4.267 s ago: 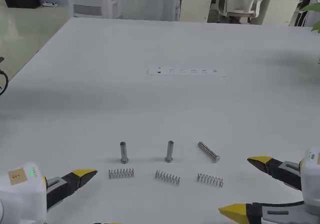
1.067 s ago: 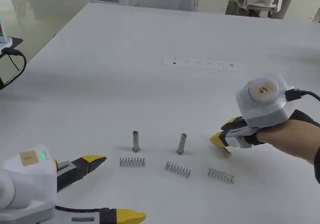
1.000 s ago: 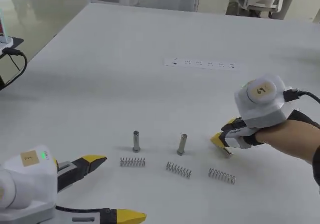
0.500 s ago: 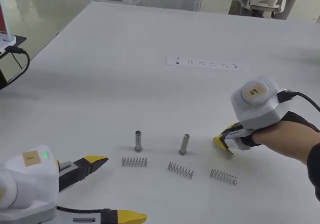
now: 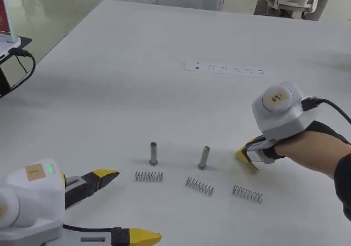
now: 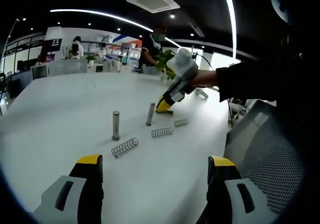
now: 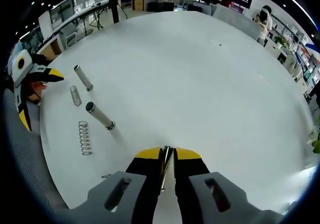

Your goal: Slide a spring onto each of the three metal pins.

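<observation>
The white bench (image 5: 164, 54) is the largest thing in the head view. Its left edge runs on a slant toward the near left corner. A wide bare stretch lies between the work and the white socket strip (image 5: 224, 68), which sits well beyond it. In the right gripper view the near edge of the bench curves close past the springs, while the far side is broad and open.

The left gripper (image 5: 126, 205) hovers low at the near left, apart from the nearest spring. Its yellow-tipped fingers (image 5: 104, 176) are spread wide and released, with nothing between them. The right gripper (image 5: 248, 155) is down at the bench on the right of the row. Its fingers (image 7: 150, 156) are clenched on the third pin (image 7: 163, 170), which runs as a thin metal line between them. In the head view a short end of that pin pokes out by the bench surface.

There are three pins. The left pin (image 5: 153, 153) and the middle pin (image 5: 204, 158) stand upright, well apart from each other and bare of springs.

There are three springs. The left spring (image 5: 149, 176), the middle spring (image 5: 199, 186) and the right spring (image 5: 247, 194) all lie flat in a row. Each lies just in front of a pin and touches none.
</observation>
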A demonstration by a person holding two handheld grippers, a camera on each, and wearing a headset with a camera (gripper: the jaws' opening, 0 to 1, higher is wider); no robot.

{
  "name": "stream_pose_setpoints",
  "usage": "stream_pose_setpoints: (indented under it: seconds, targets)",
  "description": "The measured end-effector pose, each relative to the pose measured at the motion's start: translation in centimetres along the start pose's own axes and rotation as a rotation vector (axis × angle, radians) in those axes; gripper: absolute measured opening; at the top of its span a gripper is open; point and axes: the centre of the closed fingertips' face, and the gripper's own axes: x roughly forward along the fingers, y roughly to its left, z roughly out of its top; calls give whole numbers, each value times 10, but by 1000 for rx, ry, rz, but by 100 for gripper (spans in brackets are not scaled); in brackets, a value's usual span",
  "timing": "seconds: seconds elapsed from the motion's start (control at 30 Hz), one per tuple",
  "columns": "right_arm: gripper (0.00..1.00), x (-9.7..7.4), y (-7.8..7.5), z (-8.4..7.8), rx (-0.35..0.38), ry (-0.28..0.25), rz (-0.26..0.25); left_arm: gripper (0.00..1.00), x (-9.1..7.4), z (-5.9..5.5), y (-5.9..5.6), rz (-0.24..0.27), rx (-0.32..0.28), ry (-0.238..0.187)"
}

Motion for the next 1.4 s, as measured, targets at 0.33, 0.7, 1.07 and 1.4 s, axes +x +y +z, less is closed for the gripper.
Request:
stream_pose_setpoints:
  seconds: [0.33,0.7,1.07,1.4]
  targets:
    - [7,2,0,-3,13,21,-2,83,-1,0,1,4,-4,-2]
    - [6,3,0,-3,49,37,-16,83,0,-1,1,4,-1,-1]
    - [6,-4,3,1,54,10,-29,83,-1,1,1,3,3,-5]
    - [6,-18,6,7,80,-35,-25,83,-2,4,-1,1,12,-10]
